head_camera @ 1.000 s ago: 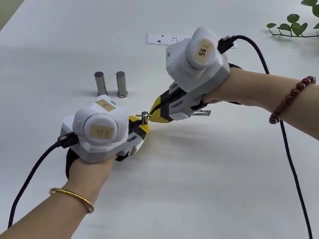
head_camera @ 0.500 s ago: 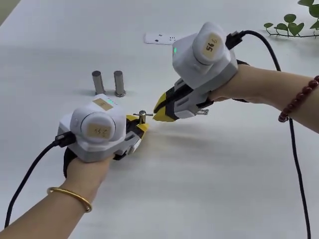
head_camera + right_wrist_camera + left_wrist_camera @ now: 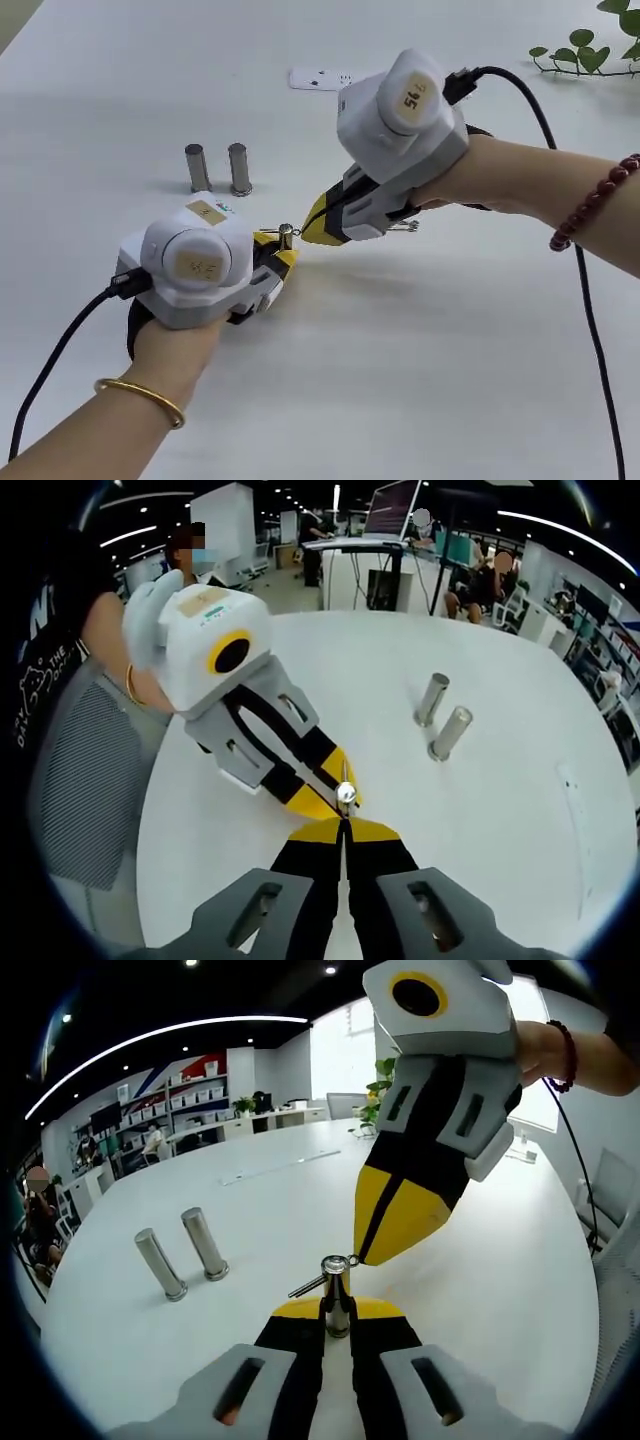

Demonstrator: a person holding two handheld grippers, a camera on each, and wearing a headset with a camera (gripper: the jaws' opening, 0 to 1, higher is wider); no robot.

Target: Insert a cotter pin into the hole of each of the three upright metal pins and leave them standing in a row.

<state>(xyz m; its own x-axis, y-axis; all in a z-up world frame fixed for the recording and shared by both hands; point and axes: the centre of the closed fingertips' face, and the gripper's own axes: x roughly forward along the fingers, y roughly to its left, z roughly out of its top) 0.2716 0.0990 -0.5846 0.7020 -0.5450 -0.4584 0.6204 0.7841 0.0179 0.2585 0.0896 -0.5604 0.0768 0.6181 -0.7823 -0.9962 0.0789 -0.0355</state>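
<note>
My left gripper (image 3: pixel 279 251) (image 3: pixel 337 1312) is shut on an upright metal pin (image 3: pixel 286 237) (image 3: pixel 337 1295) just above the white table. A thin cotter pin (image 3: pixel 312 1283) passes through the hole near the pin's top and sticks out on the left side. My right gripper (image 3: pixel 305 233) (image 3: pixel 343 826) comes in from the upper right, with its yellow tips against the pin's top and shut on the cotter pin's looped end. Two more metal pins (image 3: pixel 196 167) (image 3: pixel 239 168) stand upright side by side behind the left gripper.
Loose cotter pins (image 3: pixel 407 226) lie on the table (image 3: pixel 420 350) under the right gripper's body. A white power strip (image 3: pixel 325 78) lies at the far edge and a plant (image 3: pixel 588 45) at the far right. Cables trail from both grippers.
The right gripper's tips backed off a little from the held pin, then came back in against its top. The left gripper has kept the pin in about the same place.
</note>
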